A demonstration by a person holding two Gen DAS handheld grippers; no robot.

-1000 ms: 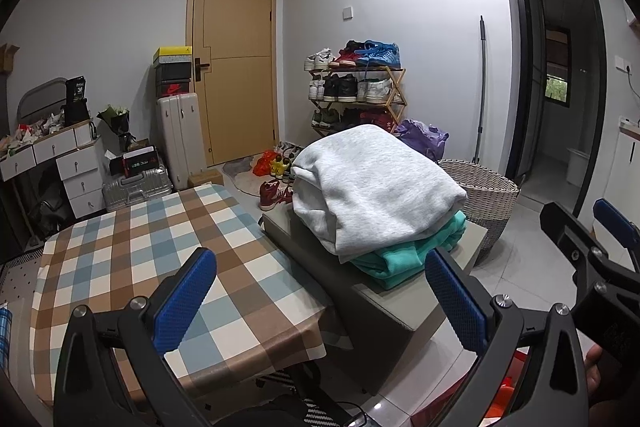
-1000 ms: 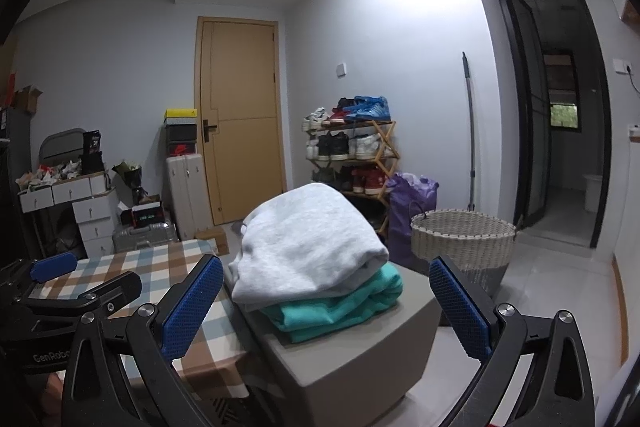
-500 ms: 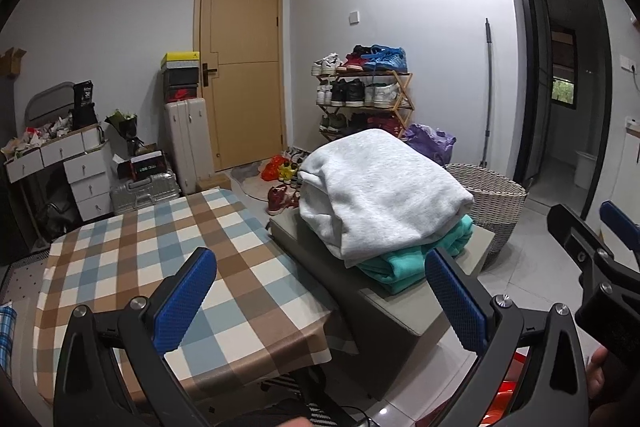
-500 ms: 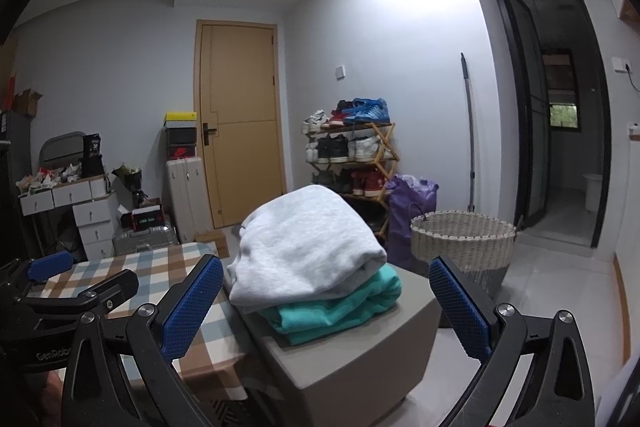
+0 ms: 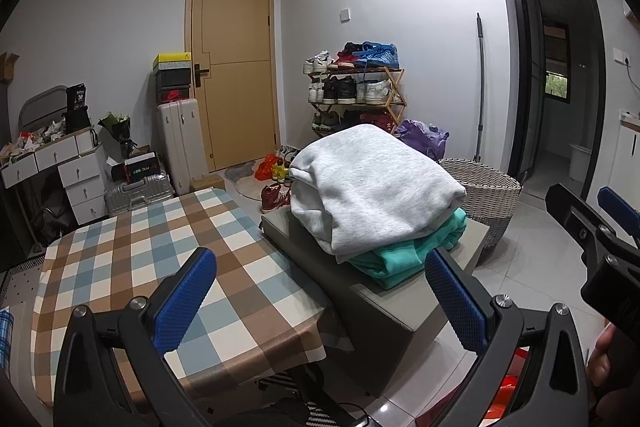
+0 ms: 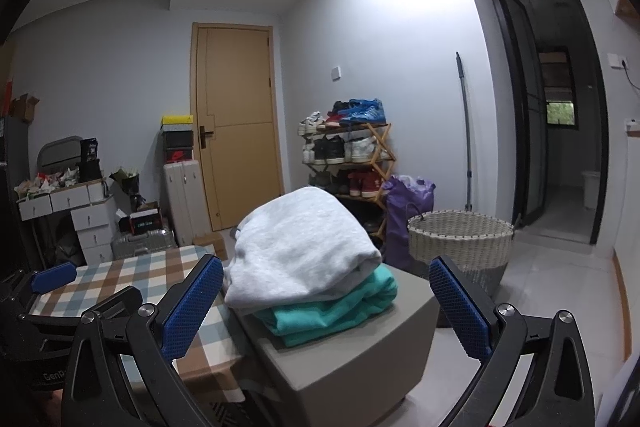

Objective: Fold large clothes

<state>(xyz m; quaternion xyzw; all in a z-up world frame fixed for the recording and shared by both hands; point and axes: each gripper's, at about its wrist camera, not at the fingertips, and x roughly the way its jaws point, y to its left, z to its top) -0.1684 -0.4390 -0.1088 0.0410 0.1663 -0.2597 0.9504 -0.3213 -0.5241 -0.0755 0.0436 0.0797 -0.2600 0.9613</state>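
Grey sweatshirt (image 5: 372, 187), folded into a thick bundle, lies on top of a folded teal garment (image 5: 404, 253); the two make a small stack on a grey box-shaped stool (image 5: 384, 311) that stands on the tiled floor just beside the counter (image 5: 132, 255). In the right wrist view the same stack shows, grey sweatshirt (image 6: 300, 247) over teal garment (image 6: 332, 311), the teal one sticking out on the side toward the basket.

The counter carries a brown, blue and white checked cloth that hangs over its near edge.

The left gripper (image 5: 320, 297) hangs in front of the stack and counter, apart from both, its blue-padded fingers (image 5: 186, 297) spread wide with nothing between them. The right gripper (image 6: 326, 309) is likewise held short of the stool, its fingers (image 6: 460, 307) spread wide and holding nothing. Each gripper shows at the edge of the other's view.

Beyond the stool stands a woven basket (image 6: 460, 239), with a purple bag (image 6: 406, 203) just behind it and a wooden shoe rack (image 5: 356, 87) full of trainers against the wall. A tan door (image 5: 234, 67) is shut, with a pale suitcase (image 5: 178, 143) and stacked shoeboxes beside it. White drawers (image 5: 76, 179) stand at the far left.
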